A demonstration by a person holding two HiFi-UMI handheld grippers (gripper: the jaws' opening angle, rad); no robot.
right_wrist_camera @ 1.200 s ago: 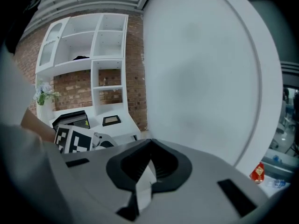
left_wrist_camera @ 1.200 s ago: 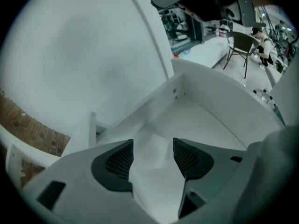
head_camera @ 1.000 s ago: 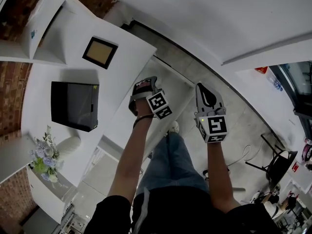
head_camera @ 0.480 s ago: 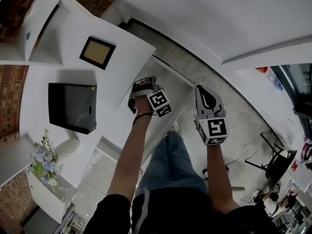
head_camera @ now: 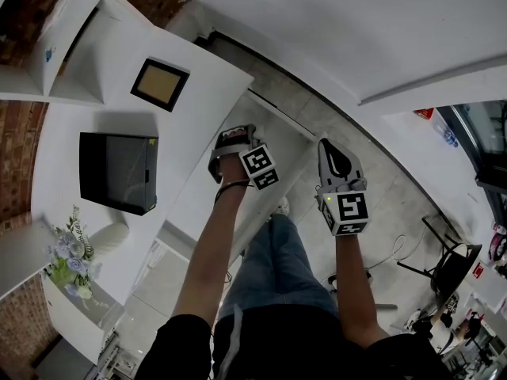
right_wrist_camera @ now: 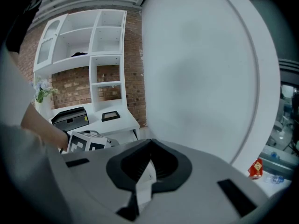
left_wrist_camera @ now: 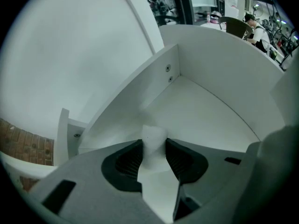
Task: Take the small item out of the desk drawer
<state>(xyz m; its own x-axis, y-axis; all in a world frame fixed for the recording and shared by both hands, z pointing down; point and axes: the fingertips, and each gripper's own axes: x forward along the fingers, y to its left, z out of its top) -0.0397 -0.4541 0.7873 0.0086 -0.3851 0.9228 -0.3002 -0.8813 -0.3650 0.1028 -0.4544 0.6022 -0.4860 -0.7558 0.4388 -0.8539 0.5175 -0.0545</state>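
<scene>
In the left gripper view a small white block (left_wrist_camera: 153,135) stands on the floor of the open white drawer (left_wrist_camera: 205,111). My left gripper (left_wrist_camera: 153,149) reaches down into that drawer. Its jaws are closing, the block is between them, and both dark pads (left_wrist_camera: 130,161) lie against its sides. In the head view the left gripper (head_camera: 230,144) is over the drawer (head_camera: 279,137) at the desk's edge. The right gripper (head_camera: 333,153) hovers beside it over the floor. In its own view the right gripper (right_wrist_camera: 150,143) is shut with nothing in it.
The white desk (head_camera: 210,93) carries a black box (head_camera: 119,171), a dark picture frame (head_camera: 160,85) and a bunch of flowers (head_camera: 67,256). White shelves (head_camera: 55,38) stand against a brick wall behind it. My legs are under the drawer, and a chair (head_camera: 451,264) is at the right.
The head view has shifted a little. Both grippers stay at nearly the same places, the left one still over the drawer.
</scene>
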